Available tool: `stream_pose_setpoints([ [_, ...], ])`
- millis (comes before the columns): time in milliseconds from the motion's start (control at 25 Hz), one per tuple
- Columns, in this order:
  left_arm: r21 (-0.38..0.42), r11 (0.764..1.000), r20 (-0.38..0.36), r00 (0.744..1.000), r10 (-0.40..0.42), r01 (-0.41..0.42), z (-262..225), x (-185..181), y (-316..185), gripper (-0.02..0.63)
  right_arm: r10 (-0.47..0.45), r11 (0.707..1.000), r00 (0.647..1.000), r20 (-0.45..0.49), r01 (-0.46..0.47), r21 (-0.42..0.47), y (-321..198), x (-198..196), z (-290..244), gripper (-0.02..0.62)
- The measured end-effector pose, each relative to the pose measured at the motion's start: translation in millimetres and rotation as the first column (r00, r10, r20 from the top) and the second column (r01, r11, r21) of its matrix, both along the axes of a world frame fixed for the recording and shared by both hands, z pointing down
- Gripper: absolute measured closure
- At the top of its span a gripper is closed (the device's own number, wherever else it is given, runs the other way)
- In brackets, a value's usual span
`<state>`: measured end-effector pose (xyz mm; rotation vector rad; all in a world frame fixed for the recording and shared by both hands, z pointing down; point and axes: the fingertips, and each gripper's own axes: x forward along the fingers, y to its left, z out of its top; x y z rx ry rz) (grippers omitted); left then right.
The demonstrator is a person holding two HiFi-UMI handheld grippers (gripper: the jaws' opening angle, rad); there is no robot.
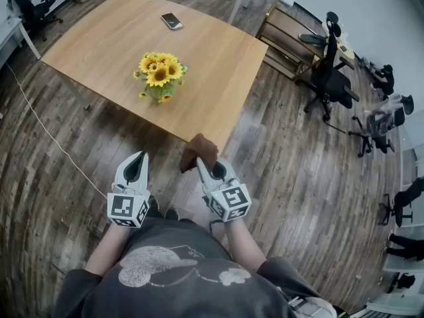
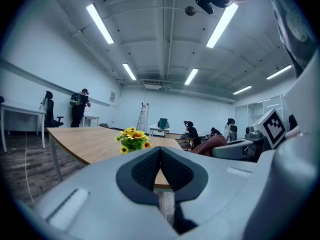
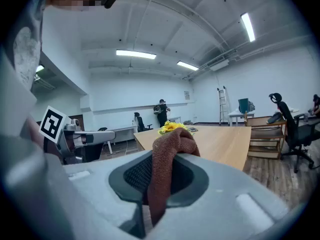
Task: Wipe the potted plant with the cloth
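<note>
- Dark plank floor (image 1: 79,177) fills an open office, and a light wooden table (image 1: 218,65) lies ahead of both hand-held grippers.
- Black office chairs (image 1: 329,78) and a low wooden shelf (image 1: 285,38) stand well off to the right of the right one.
- On the table stands the potted plant of yellow sunflowers (image 1: 159,75). It is ahead of the two hand-held grippers and well apart from both.
- Its green pot (image 1: 161,93) holds the blossoms and leaves, which hide most of the pot.
- The right hand-held gripper (image 1: 204,164) is pinching a brown knitted cloth (image 1: 199,152). The cloth bunches above its jaws and hangs down between them.
- The left hand-held gripper (image 1: 138,161) has its jaws pressed together with nothing between them. It is just beside the right one, on its left.
- In the right gripper view the cloth (image 3: 167,154) covers the pot. Only a few blossoms (image 3: 171,127) show over its top.
- In the left gripper view the plant (image 2: 133,139) sits slightly left of the line where the jaws meet.
- The marker cubes hide the person's hands.
- A dark flat phone (image 1: 171,21) lies near the table's far edge, beyond the plant.
- The table's near edge runs just ahead of the cloth, and bare wood surrounds the plant.
- A thin white cable (image 1: 46,131) crosses the floor to the left of the left hand-held gripper.
</note>
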<state>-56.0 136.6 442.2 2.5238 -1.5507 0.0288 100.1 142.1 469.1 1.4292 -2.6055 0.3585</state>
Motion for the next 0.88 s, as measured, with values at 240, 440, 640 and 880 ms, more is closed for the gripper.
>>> stream_pose_setpoints([
  [240, -0.011, 1.0, 0.001, 1.0, -0.01, 0.01, 1.6, -3.6, -3.4, 0.588, 0.006, 1.0, 1.0, -0.011, -0.006, 0.002, -3.4, 2.8, -3.8, 0.551],
  [440, -0.004, 1.0, -0.008, 1.0, -0.009, 0.009, -1.4, -5.9, -4.8, 0.588, -0.006, 1.0, 1.0, -0.002, 0.006, -0.011, -0.9, -0.6, 0.8, 0.551],
  [640, -0.011, 1.0, 0.003, 1.0, -0.024, 0.025, 3.2, -10.3, -2.6, 0.588, -0.004, 1.0, 1.0, 0.019, 0.004, -0.004, -0.3, -0.7, 2.8, 0.55],
  [880, 0.007, 0.999, -0.032, 0.999, -0.039, 0.039, 2.7, -21.1, -12.1, 0.574, 0.046, 0.999, 0.997, 0.057, -0.044, -0.026, -13.8, 8.2, 12.3, 0.548],
])
